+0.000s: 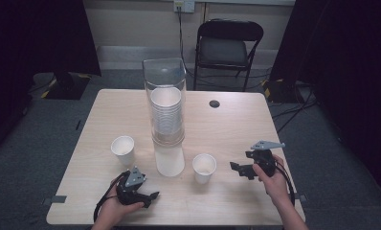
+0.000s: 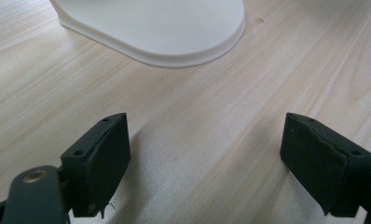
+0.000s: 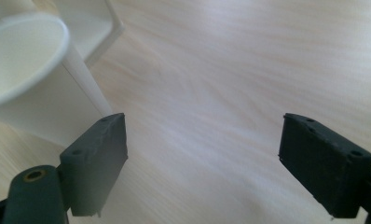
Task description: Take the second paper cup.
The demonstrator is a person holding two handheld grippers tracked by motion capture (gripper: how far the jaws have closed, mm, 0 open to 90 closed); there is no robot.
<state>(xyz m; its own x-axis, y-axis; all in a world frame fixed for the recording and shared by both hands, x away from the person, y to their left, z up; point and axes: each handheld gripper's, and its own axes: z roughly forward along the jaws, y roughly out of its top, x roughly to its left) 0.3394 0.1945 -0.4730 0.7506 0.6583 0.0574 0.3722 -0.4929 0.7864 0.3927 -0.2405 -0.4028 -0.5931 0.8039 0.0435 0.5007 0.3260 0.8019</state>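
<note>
High view: two paper cups, left cup (image 1: 123,149) and right cup (image 1: 204,167), stand near the desk's (image 1: 236,124) front edge, flanking the cup dispenser (image 1: 167,120). Left gripper (image 1: 152,195) and right gripper (image 1: 233,166) hold nothing, jaws apart; many cups seemingly remain stacked inside.

Clear cup dispenser (image 1: 165,96) stands upright mid-table on a white base (image 1: 169,160), holding a stack of white paper cups (image 1: 166,112) (nested, mouths up). One loose white paper cup (image 1: 123,149) is upright, empty, left of the base. Another white cup (image 1: 204,167) is upright, empty, right of the base; both stand near it, not touching.
</note>
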